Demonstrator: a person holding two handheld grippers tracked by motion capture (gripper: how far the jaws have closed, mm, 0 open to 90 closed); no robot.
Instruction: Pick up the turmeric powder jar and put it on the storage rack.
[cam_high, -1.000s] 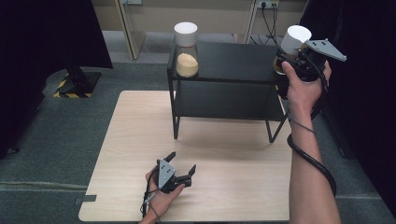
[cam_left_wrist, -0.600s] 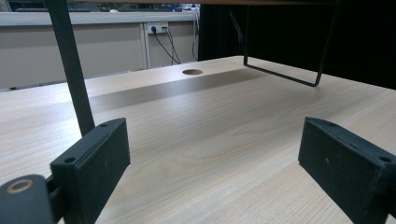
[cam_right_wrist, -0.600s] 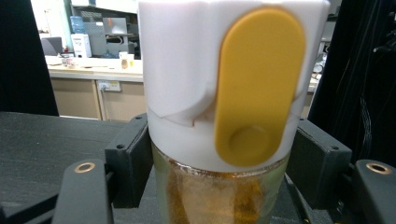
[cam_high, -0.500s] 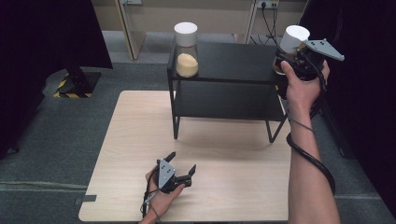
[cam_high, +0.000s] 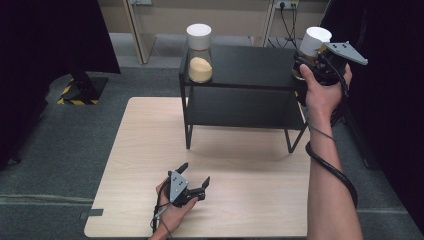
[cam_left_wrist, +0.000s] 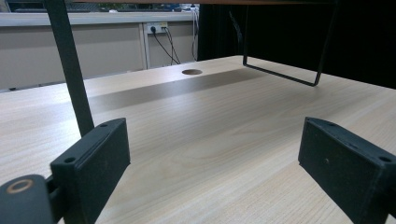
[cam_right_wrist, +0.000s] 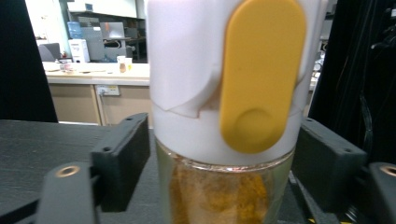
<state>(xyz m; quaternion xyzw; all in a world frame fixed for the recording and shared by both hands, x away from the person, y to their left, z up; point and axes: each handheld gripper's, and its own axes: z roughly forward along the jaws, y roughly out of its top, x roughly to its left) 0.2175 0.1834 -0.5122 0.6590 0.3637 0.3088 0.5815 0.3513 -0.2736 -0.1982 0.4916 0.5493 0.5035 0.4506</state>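
High view: right gripper (cam_high: 311, 60) at shelf (cam_high: 250, 60) corner

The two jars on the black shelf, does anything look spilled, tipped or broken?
Nothing stands out. The left jar stands upright on the shelf, lid on, no powder around it. The right jar is upright too, cap closed, between the right tongs.

I see a light wooden table (cam_high: 130, 165) with a round cable hole (cam_left_wrist: 192, 72) standing on grey carpeted floor (cam_high: 55, 145). A black metal two-tier shelf rack (cam_high: 240, 90) sits on the table's far half. Behind it runs a beige wall panel (cam_high: 240, 20) with a white power socket (cam_high: 283, 4) and dark cables plugged in. Black curtains (cam_high: 45, 40) hang at both sides, and a yellow-and-black striped stand base (cam_high: 75, 95) rests on the floor at left.
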